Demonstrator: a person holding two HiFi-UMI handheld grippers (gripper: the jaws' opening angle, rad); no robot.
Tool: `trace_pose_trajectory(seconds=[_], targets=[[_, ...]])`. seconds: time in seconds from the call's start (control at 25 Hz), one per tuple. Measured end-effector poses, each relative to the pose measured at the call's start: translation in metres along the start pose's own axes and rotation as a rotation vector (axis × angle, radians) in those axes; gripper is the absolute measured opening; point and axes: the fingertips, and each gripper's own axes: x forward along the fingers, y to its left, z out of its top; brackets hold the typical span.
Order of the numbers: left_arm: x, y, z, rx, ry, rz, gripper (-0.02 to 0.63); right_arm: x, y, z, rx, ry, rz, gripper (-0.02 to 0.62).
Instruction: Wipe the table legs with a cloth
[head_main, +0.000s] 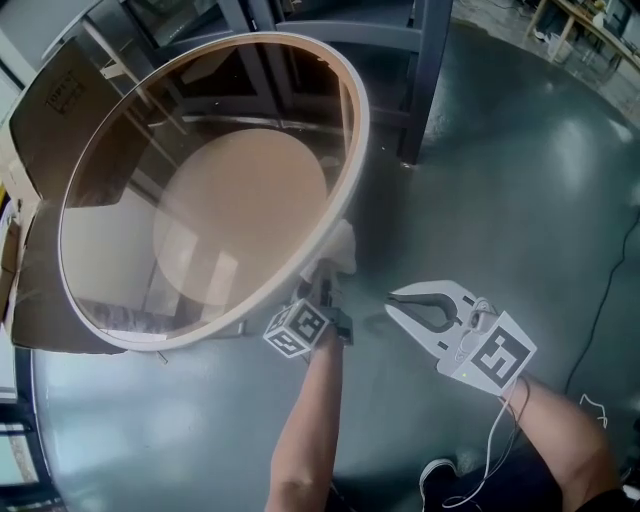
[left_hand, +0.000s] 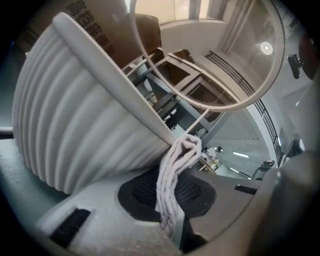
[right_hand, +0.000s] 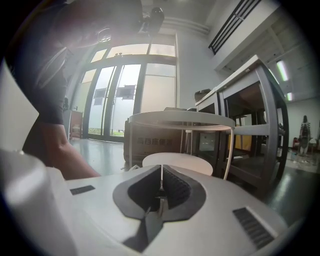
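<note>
A round table with a glass top and a pale rim has a lower round shelf. My left gripper reaches under the rim at its near right side and is shut on a white cloth. In the left gripper view the folded cloth stands clamped between the jaws of the left gripper, just below a thin white table leg. My right gripper hovers to the right, shut and holding nothing. In the right gripper view the right gripper faces the table.
A cardboard box stands behind the table on the left. A ribbed white object sits very close to the left jaw. Dark metal frames rise beyond the table. A white cable lies on the grey floor.
</note>
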Motion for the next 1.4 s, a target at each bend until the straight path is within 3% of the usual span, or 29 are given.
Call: trace_pose_trajectory(seconds=[0.2,0.36,0.6,0.68,0.76,0.84,0.96,1.12,1.28,1.4], targets=[[0.008,-0.008,-0.003,0.006,0.023,0.019,0.038,-0.008,-0.010,0.016,0.008,-0.041,-0.026,0.006],[-0.007,-0.006,-0.001,0.081,0.029,0.067,0.038,-0.007,-0.015,0.015,0.035,-0.042,-0.041,0.006],[-0.044,-0.001,0.014,0.214,0.027,0.166,0.038,0.022,-0.049,-0.020,0.093,-0.028,-0.065,0.006],[-0.060,0.001,0.020,0.239,0.040,0.209,0.038,0.033,-0.070,-0.035,0.154,-0.015,-0.133,0.006],[-0.075,0.000,0.022,0.278,0.068,0.243,0.038,0.035,-0.089,-0.049,0.282,-0.032,-0.215,0.006],[-0.084,0.000,0.021,0.307,0.083,0.258,0.038,0.036,-0.098,-0.066,0.361,-0.018,-0.248,0.006],[-0.099,0.011,0.024,0.270,0.029,0.274,0.038,0.047,-0.096,-0.093,0.313,0.063,-0.209,0.005],[-0.090,0.018,0.017,0.244,0.016,0.243,0.038,0.069,-0.101,-0.095,0.117,0.146,-0.142,0.006],[-0.092,0.018,0.017,0.243,0.078,0.210,0.038,0.087,-0.102,-0.071,0.096,0.258,-0.063,0.006],[-0.102,0.031,0.018,0.232,0.154,0.237,0.038,0.085,-0.095,-0.053,0.110,0.365,-0.035,0.006]])
